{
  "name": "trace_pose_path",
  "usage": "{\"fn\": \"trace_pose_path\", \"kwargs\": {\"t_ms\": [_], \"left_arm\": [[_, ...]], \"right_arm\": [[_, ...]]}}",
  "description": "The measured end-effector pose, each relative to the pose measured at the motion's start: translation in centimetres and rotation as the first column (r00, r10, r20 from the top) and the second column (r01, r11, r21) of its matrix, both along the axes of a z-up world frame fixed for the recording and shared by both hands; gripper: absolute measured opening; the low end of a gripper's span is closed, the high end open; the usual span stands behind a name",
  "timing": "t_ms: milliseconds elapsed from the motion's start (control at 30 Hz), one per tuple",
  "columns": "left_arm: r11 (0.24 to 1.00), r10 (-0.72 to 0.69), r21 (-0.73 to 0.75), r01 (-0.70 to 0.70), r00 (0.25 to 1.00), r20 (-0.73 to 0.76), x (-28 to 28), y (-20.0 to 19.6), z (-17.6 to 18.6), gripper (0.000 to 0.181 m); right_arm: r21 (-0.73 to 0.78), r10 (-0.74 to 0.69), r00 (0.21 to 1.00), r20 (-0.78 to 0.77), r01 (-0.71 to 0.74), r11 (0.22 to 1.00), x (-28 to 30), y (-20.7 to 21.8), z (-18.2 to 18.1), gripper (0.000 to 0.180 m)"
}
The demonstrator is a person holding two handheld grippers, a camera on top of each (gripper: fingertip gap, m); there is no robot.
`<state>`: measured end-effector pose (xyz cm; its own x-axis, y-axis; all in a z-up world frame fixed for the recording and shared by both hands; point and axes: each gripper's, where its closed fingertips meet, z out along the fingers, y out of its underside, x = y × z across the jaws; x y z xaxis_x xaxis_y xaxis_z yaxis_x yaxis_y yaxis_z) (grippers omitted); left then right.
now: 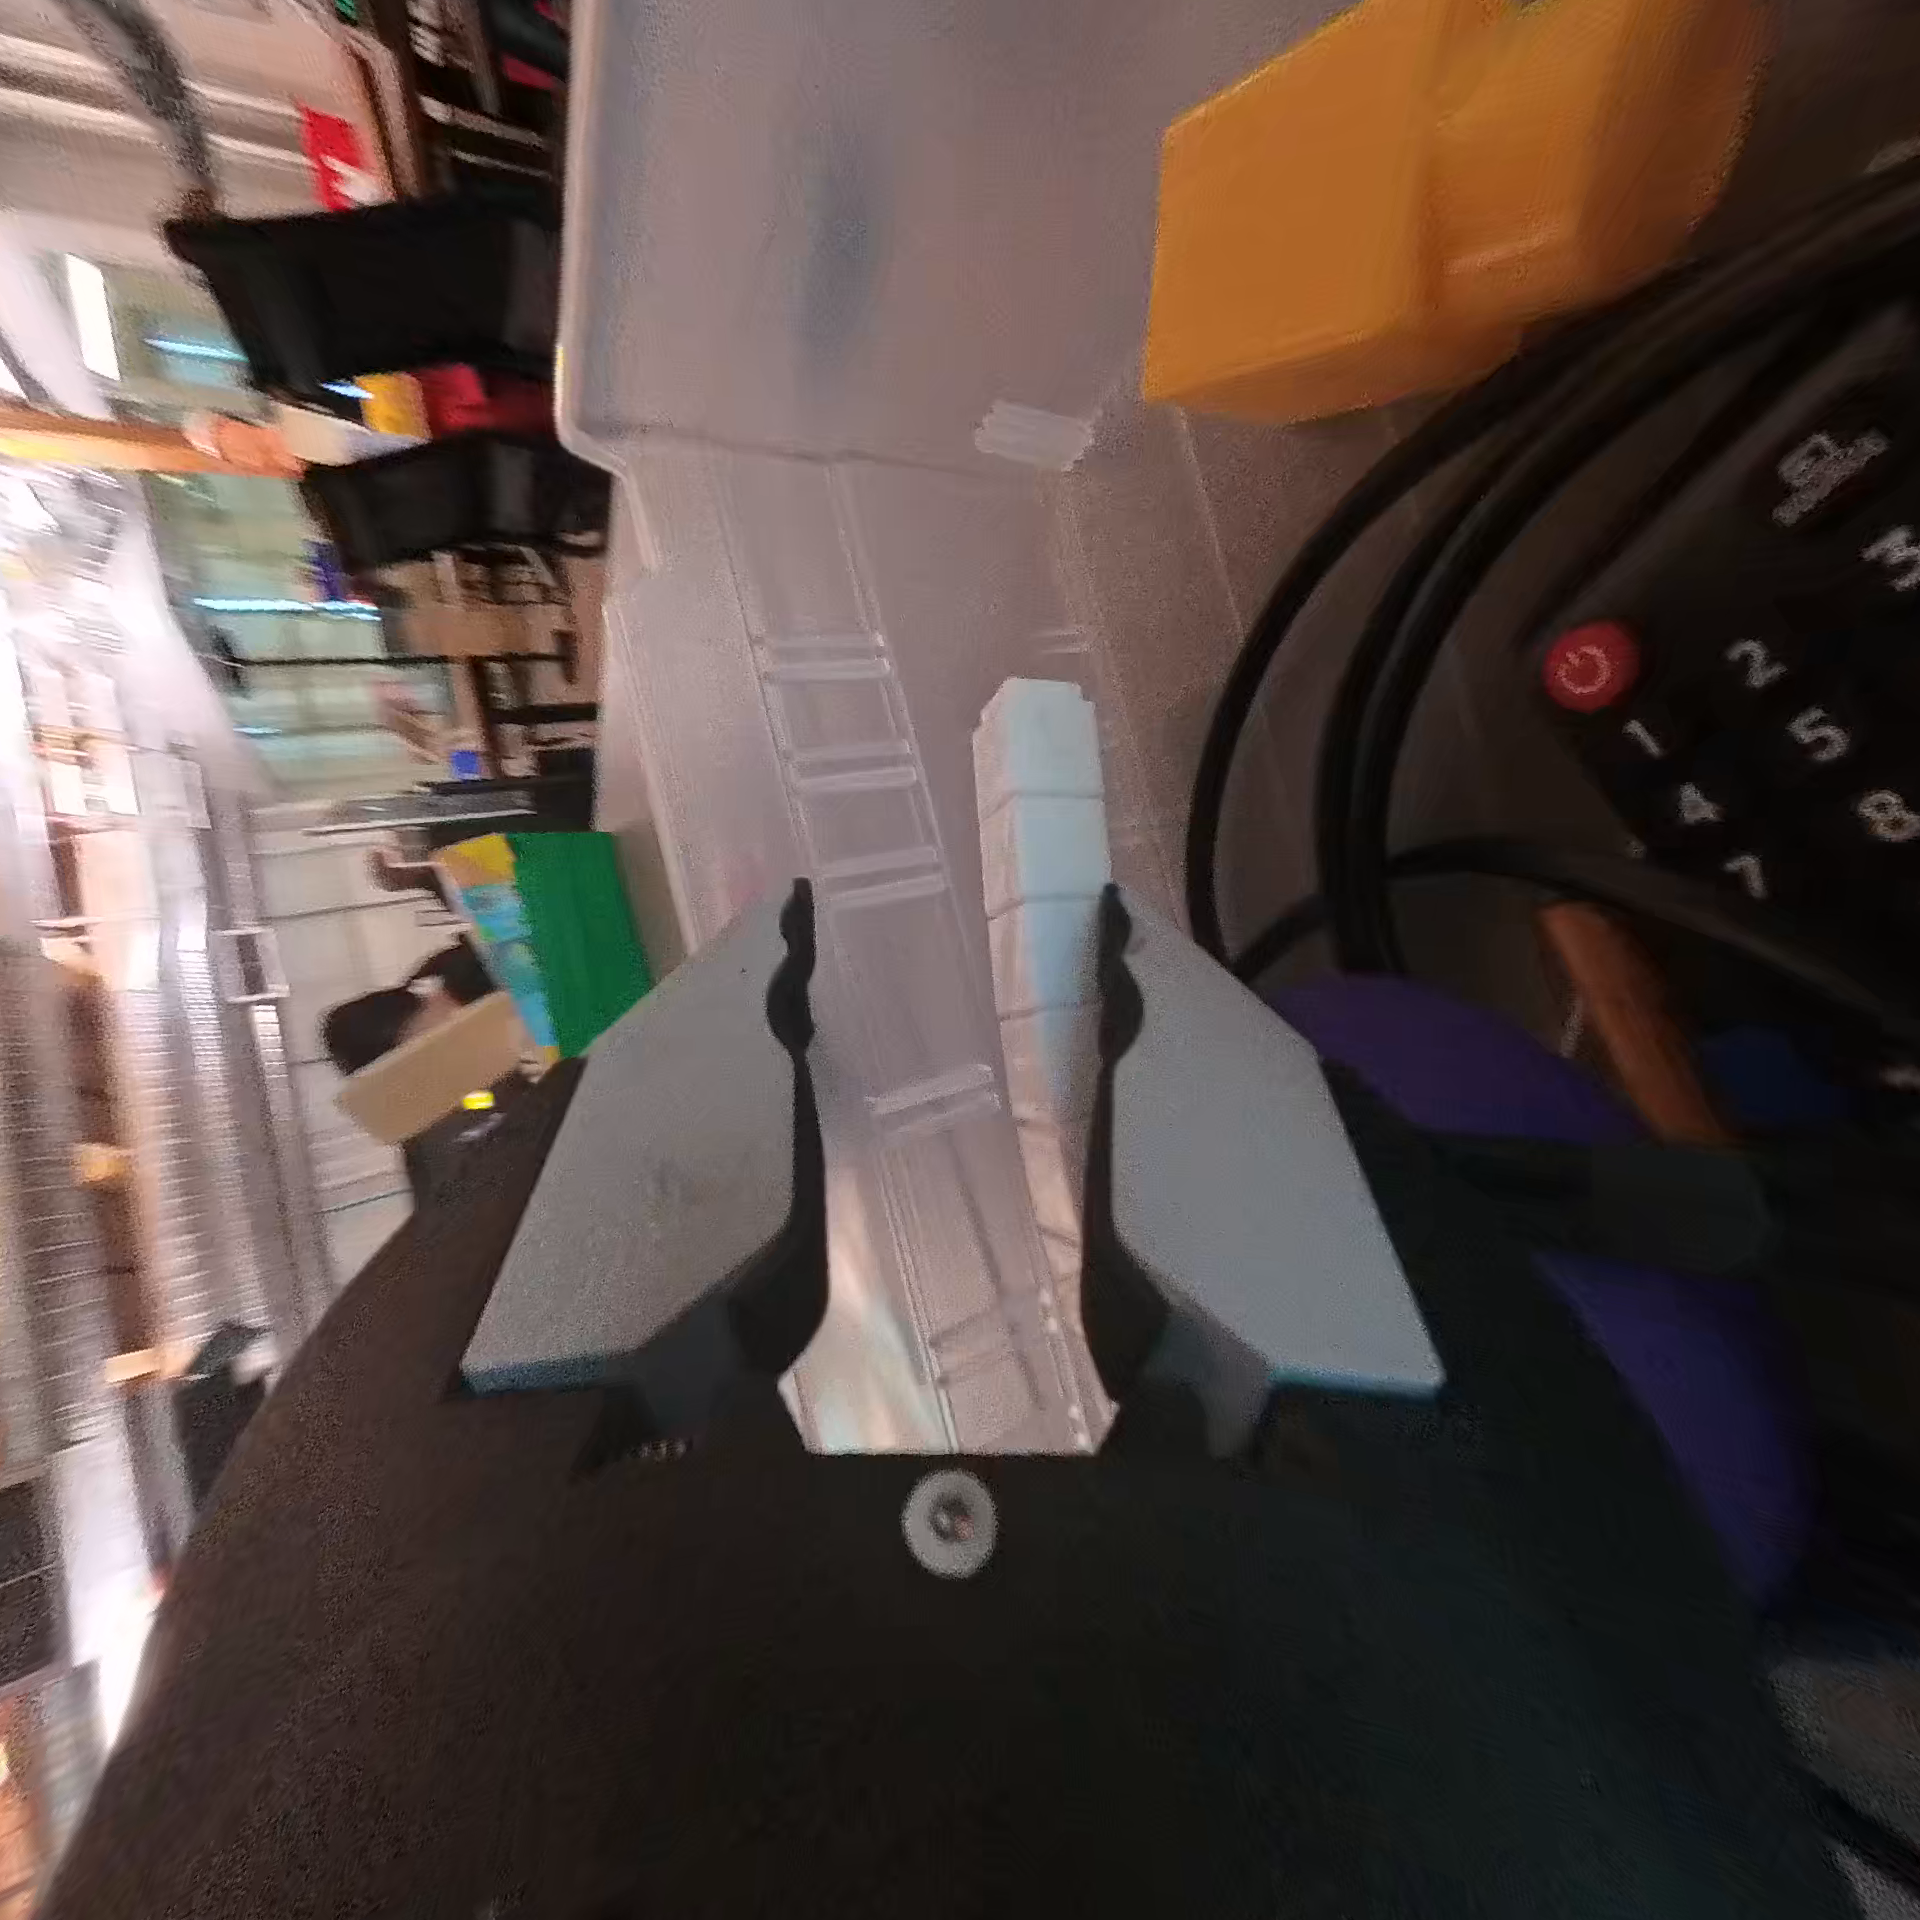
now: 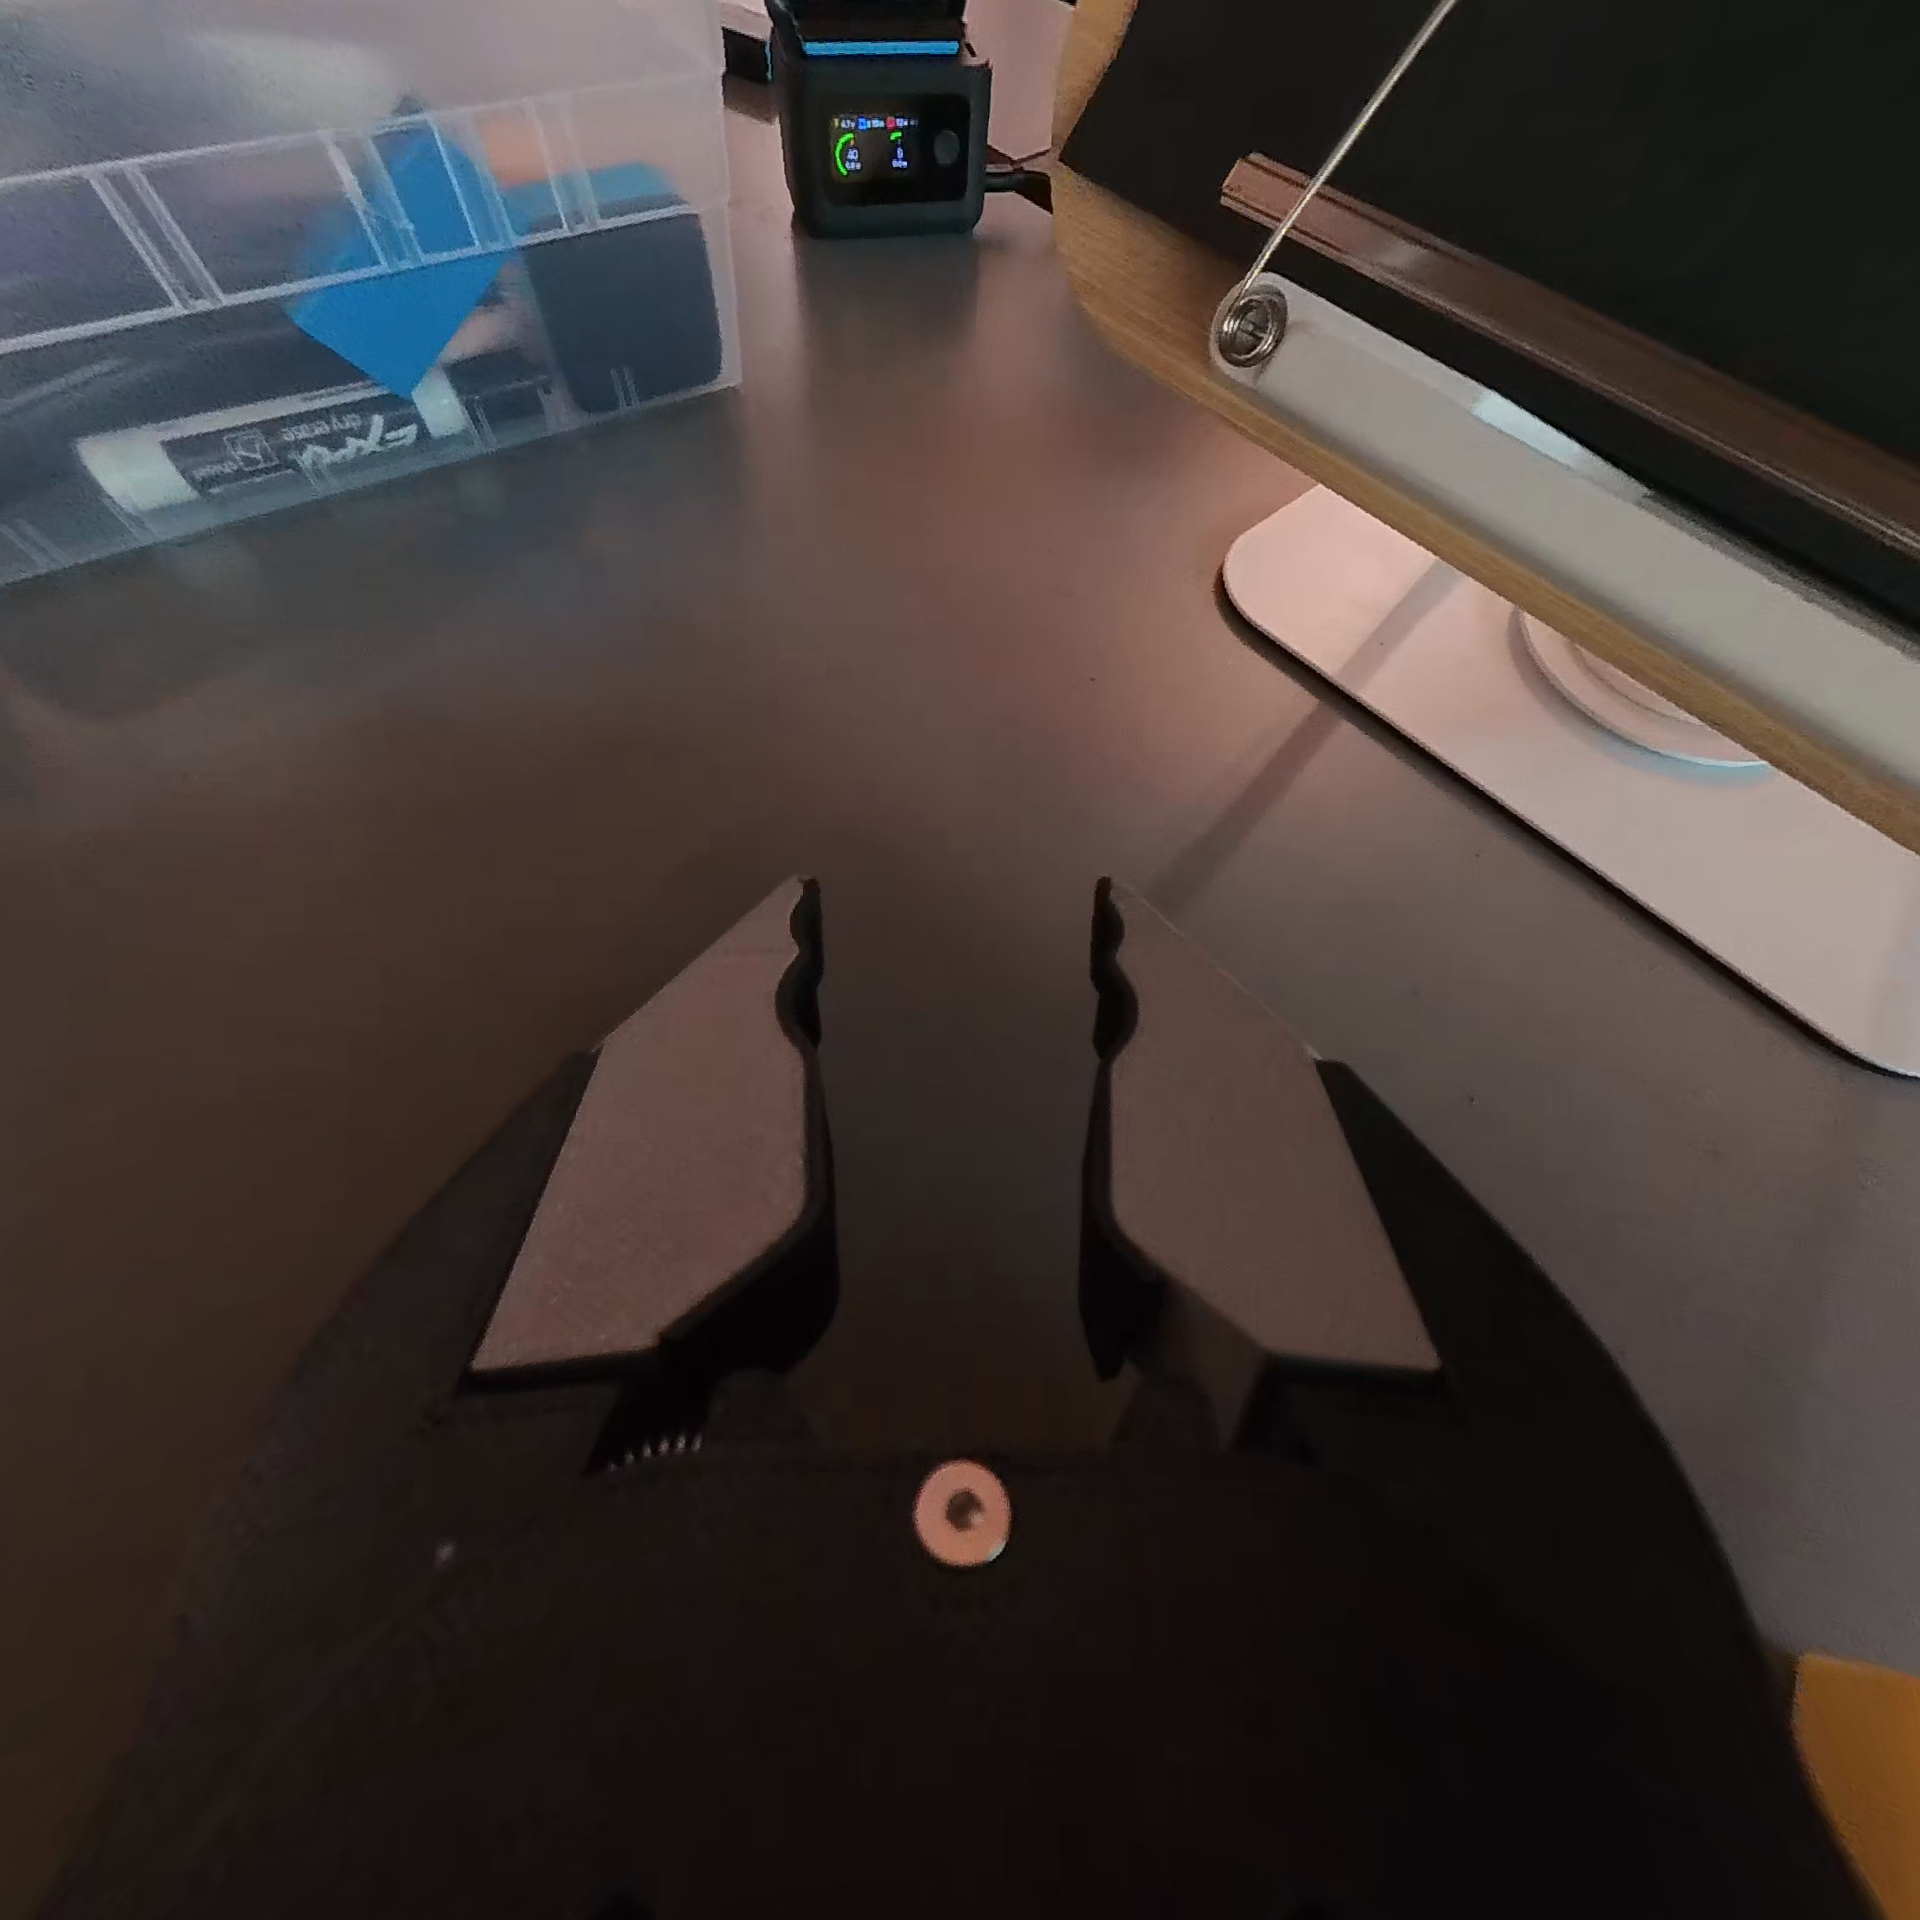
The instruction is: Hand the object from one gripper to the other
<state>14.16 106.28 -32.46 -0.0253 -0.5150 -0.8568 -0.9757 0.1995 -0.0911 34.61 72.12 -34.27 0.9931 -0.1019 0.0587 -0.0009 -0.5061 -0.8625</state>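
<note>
My left gripper (image 1: 956, 899) is open and points into a clear plastic bin (image 1: 831, 312); the view is tilted and blurred. A white ridged block (image 1: 1044, 810) lies in the bin, its near end between my fingers close to the right fingertip; I cannot tell if they touch. My right gripper (image 2: 956, 894) is open and empty, low over the dark table (image 2: 623, 779). The same kind of clear bin (image 2: 665, 83) stands at the far left in the right wrist view, holding a marker (image 2: 270, 457), a blue piece (image 2: 395, 312) and a black block (image 2: 623, 312).
Beside the bin in the left wrist view are a yellow block (image 1: 1351, 208), black cables (image 1: 1351, 623), a black keypad device (image 1: 1745, 707) and a purple item (image 1: 1455, 1060). In the right wrist view a small screen device (image 2: 883, 145) stands at the back and a monitor stand base (image 2: 1455, 675) at right. The left gripper's tips are roughly 40 cm from the right gripper's.
</note>
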Motion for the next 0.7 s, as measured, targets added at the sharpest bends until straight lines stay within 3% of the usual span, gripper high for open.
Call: {"fn": "trace_pose_path", "kwargs": {"t_ms": [233,300,367,433,600,700], "left_arm": [[0.998,-0.012,0.066,0.019,0.994,-0.108,0.7,0.4,0.5,0.063],[0.996,-0.018,0.085,0.027,0.995,-0.103,1.0,0.2,1.4,0.043],[0.986,-0.054,0.153,0.065,0.996,-0.075,1.4,0.1,3.2,0.0],[0.988,-0.048,0.147,0.051,0.999,-0.024,1.0,0.2,3.8,0.0],[0.995,0.045,-0.099,-0.027,0.982,0.184,-0.2,-0.1,3.1,0.046],[0.996,0.043,-0.084,-0.024,0.973,0.228,0.1,-0.3,4.1,0.072]], "right_arm": [[0.001,0.018,1.0,-0.018,-0.018,1.0,-0.4,0.1,0.0,0.048],[0.0,0.027,1.0,-0.015,-0.027,1.0,-0.6,0.2,0.0,0.047],[-0.004,0.04,0.999,-0.015,-0.04,0.999,-0.9,0.3,-0.1,0.046],[-0.009,0.047,0.999,-0.01,-0.047,0.999,-1.1,0.3,-0.2,0.045],[-0.01,0.057,0.998,-0.009,-0.057,0.998,-1.4,0.4,-0.2,0.044],[-0.01,0.06,0.998,-0.01,-0.06,0.998,-1.5,0.4,-0.2,0.044]]}}
